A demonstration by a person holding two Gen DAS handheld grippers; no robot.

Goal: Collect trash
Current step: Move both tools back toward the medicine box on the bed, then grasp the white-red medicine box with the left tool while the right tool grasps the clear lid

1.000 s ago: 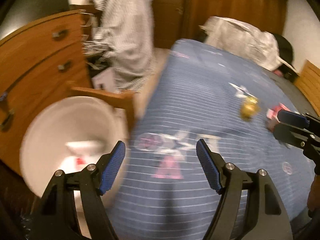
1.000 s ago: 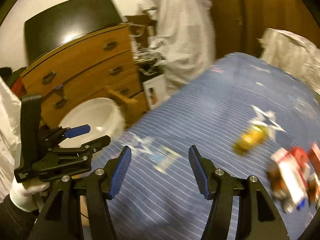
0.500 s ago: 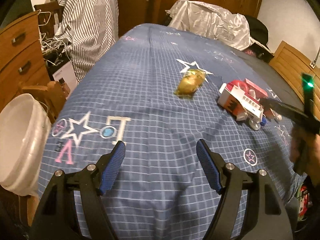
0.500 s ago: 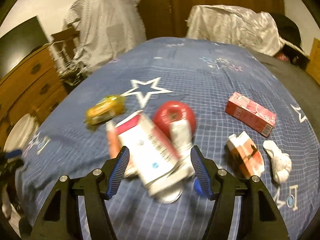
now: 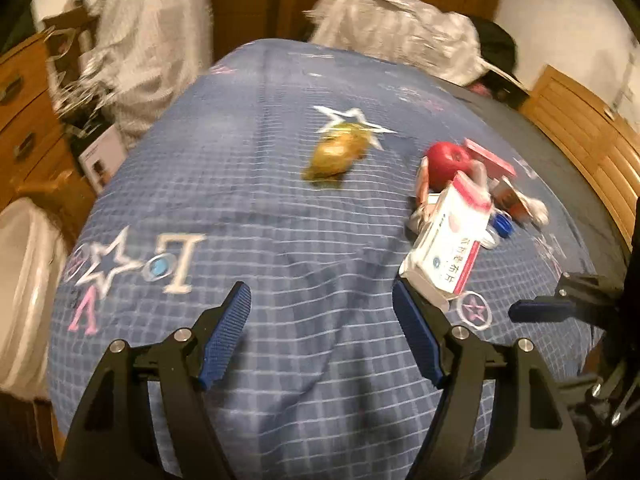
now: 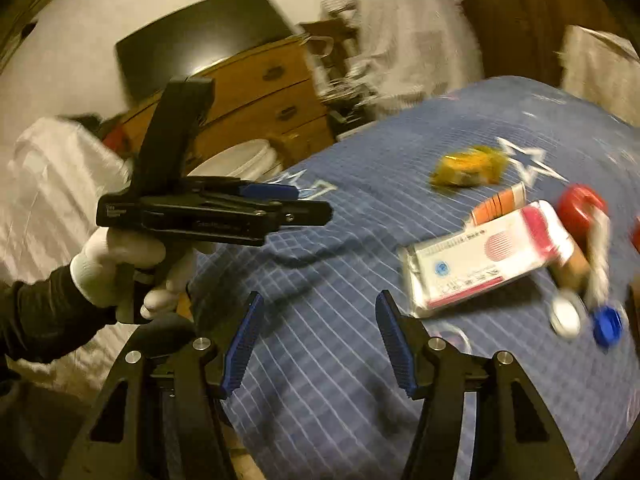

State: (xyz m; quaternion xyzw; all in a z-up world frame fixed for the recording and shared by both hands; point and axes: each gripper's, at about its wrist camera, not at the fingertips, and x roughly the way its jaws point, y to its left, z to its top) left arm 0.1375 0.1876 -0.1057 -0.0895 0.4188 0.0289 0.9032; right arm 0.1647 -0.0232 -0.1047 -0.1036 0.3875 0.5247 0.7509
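With both grippers (image 5: 322, 334) (image 6: 318, 338) spread and empty, the box (image 5: 448, 240) could be knocked off the bed (image 5: 280, 208) if approached hastily.

bed (image 5: 248, 184) with blue grid-pattern cover, star and letter prints. on it: yellow crumpled wrapper (image 5: 336, 154) near the white star print, alone. right of it a tight cluster: red apple (image 5: 446, 162), white-pink medicine box (image 5: 448, 244) in front of it, pink carton (image 5: 490, 162) behind, blue bottle cap (image 5: 502, 226) beside the box, orange-white tube (image 6: 498, 204) at the box's far edge. rest of the cluster too blurred to name.
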